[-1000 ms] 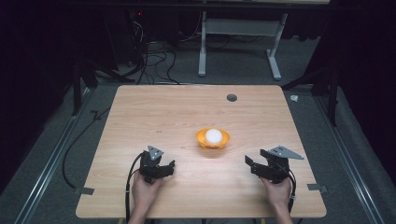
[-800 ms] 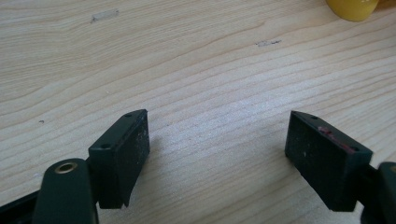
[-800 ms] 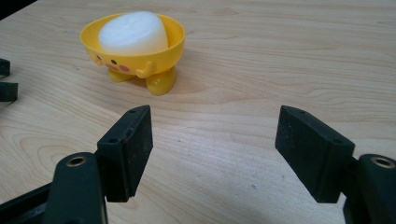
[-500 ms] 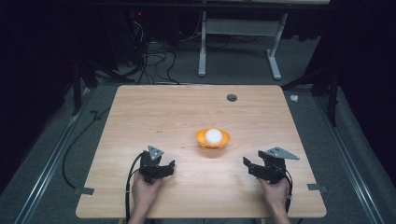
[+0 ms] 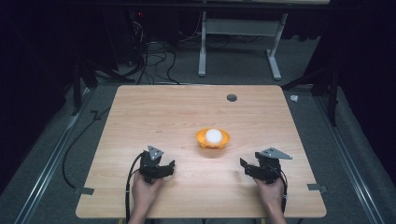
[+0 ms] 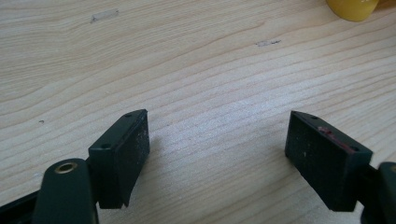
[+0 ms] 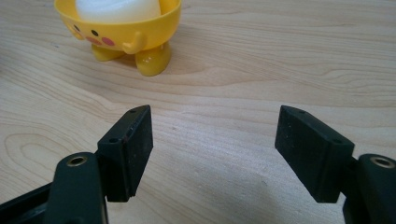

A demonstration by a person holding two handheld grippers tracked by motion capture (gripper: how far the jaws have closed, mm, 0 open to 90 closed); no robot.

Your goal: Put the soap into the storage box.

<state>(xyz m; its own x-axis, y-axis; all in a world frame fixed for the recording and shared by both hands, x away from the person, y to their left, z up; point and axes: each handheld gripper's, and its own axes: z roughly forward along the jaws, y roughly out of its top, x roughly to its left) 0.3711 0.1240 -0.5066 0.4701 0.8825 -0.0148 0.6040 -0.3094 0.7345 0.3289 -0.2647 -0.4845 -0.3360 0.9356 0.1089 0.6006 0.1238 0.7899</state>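
Note:
A yellow chick-shaped egg cup (image 5: 213, 139) stands mid-table with a white egg (image 5: 214, 135) in it. In the right gripper view the cup (image 7: 122, 33) stands on small feet at upper left, with a painted face and the egg (image 7: 116, 8) filling its bowl. My right gripper (image 5: 245, 165) is open, low over the table, to the right of and nearer than the cup; its jaws (image 7: 212, 151) hold nothing. My left gripper (image 5: 169, 165) is open to the cup's near left, its jaws (image 6: 217, 156) wide over bare wood. The cup's base (image 6: 352, 8) peeks in at top right there.
The wooden table (image 5: 154, 116) has a round cable hole (image 5: 231, 97) near its far edge. Tape tabs (image 5: 84, 190) mark the near corners. Beyond the far edge lie floor cables (image 5: 154, 56) and a white desk frame (image 5: 238, 42).
The right gripper has shifted slightly left, towards the cup. The left gripper has barely moved.

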